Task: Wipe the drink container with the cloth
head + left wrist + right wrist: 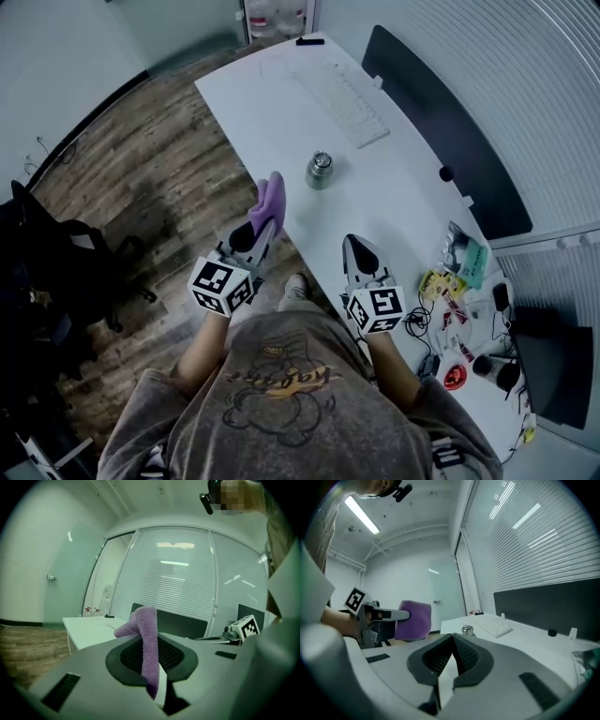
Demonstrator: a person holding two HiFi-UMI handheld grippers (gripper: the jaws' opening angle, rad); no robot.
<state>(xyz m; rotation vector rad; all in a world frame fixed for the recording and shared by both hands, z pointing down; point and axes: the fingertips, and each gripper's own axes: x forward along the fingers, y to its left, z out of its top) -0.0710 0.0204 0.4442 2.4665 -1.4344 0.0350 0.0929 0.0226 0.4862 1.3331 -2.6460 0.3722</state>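
A small steel drink container (320, 171) with a round lid stands upright on the white desk (394, 206); its lid (467, 630) peeks over my right jaws. My left gripper (265, 223) is shut on a purple cloth (270, 202) that sticks up out of its tips, near the desk's left edge and short of the container. The cloth (146, 644) runs down between the closed jaws. My right gripper (361, 251) hovers over the desk's near part, shut and empty, with the cloth (414, 619) visible to its left.
A white keyboard (343, 103) lies beyond the container, along a dark divider panel (441, 131). Packets, cables and small items (459, 309) clutter the desk's near right end. A black office chair (56, 272) stands on the wood floor at left.
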